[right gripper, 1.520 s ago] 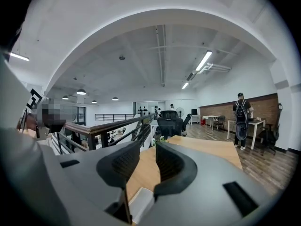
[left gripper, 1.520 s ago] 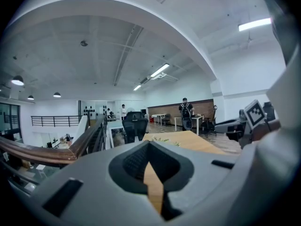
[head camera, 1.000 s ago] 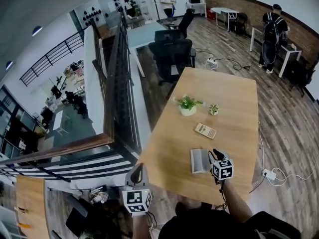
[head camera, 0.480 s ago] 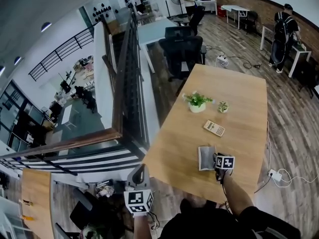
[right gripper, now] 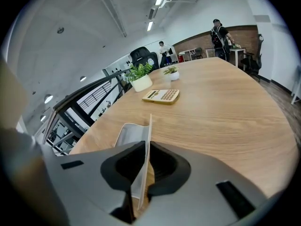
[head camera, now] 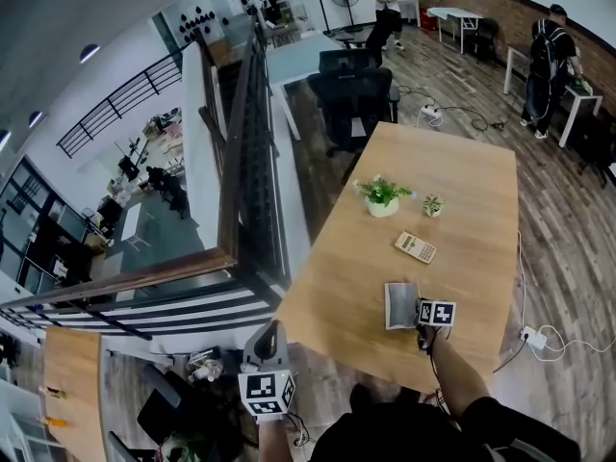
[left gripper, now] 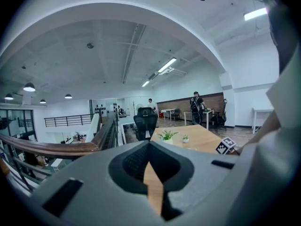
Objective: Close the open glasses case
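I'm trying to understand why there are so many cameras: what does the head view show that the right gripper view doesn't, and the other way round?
Only the head view shows the left gripper, held off the near edge of the light wooden table, and the person's forearm. Only the right gripper view shows the right gripper's jaws, which have just been closing, pinching the raised lid of the open grey glasses case. Both show that case, the beige calculator, the leafy plant in a white pot and the small potted plant.
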Demonstrator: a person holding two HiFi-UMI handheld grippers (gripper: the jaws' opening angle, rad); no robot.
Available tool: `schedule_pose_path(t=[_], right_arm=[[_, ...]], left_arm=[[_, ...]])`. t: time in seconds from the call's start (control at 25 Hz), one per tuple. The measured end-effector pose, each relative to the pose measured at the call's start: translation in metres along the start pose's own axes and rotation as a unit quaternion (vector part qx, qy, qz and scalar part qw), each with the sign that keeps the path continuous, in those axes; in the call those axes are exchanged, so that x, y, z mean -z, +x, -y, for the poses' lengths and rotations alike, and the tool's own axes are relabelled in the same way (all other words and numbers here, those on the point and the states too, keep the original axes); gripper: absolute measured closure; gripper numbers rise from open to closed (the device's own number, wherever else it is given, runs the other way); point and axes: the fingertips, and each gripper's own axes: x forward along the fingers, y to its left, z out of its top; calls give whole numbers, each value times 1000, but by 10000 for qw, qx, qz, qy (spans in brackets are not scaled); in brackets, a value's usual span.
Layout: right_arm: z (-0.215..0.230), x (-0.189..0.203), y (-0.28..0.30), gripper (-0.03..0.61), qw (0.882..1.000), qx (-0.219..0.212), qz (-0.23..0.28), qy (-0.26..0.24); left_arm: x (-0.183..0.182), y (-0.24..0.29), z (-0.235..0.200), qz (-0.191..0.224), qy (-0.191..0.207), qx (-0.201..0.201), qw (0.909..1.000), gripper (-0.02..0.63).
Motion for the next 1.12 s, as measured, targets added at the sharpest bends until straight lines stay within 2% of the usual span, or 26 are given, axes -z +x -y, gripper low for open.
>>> schedule_pose_path(t=[0.2, 0.28, 0.36, 0.4, 0.44, 0.48, 0.52, 0.56, 0.68, 0.72, 0.76, 0.8, 0.84, 1.12], right_arm=[[2, 0, 1, 549, 9999, 50, -58, -124], [2, -2, -1, 551, 9993, 115, -82, -355], [1, -5, -4, 555, 9953, 304, -144, -908], [-1, -7, -5, 557, 9896, 436, -193, -1359], [-4, -9, -6, 557, 9791, 582, -249, -1933], [-8, -9, -7, 557, 9618, 747, -313, -2616], [-12, -9, -9, 557, 9363, 944, -383, -3361], [-18, -8, -10, 557, 9033, 1164, -445, -4105], [-35, 0, -14, 557, 7823, 1766, -484, -5953], [-40, 3, -15, 555, 7507, 1878, -453, -6318], [-45, 7, -15, 555, 7319, 1932, -428, -6520], [-48, 12, -15, 552, 7248, 1939, -428, -6597], [-49, 17, -15, 548, 7248, 1915, -447, -6603], [-55, 33, -13, 525, 7346, 1638, -557, -6561]], left_arm=[[1, 0, -1, 5, 2, -14, 10000, 615], [1, -2, -2, 2, 8, -19, 10000, 615], [2, -3, -2, -6, 4, -11, 10000, 615], [2, -3, -2, -13, -3, -3, 10000, 615], [3, -3, -2, -19, -12, 6, 10000, 615], [3, -3, -1, -24, -22, 14, 10000, 615], [3, -4, -1, -26, -29, 24, 10000, 615], [4, -4, 0, -28, -34, 37, 10000, 615], [5, 0, 5, -60, -5, 124, 9999, 615], [5, 1, 7, -66, 14, 160, 9998, 615], [4, 2, 9, -62, 25, 188, 9998, 615], [4, 3, 10, -52, 24, 208, 9998, 615], [3, 4, 11, -44, 19, 221, 9997, 615], [5, 7, 14, -60, -16, 292, 9996, 615]])
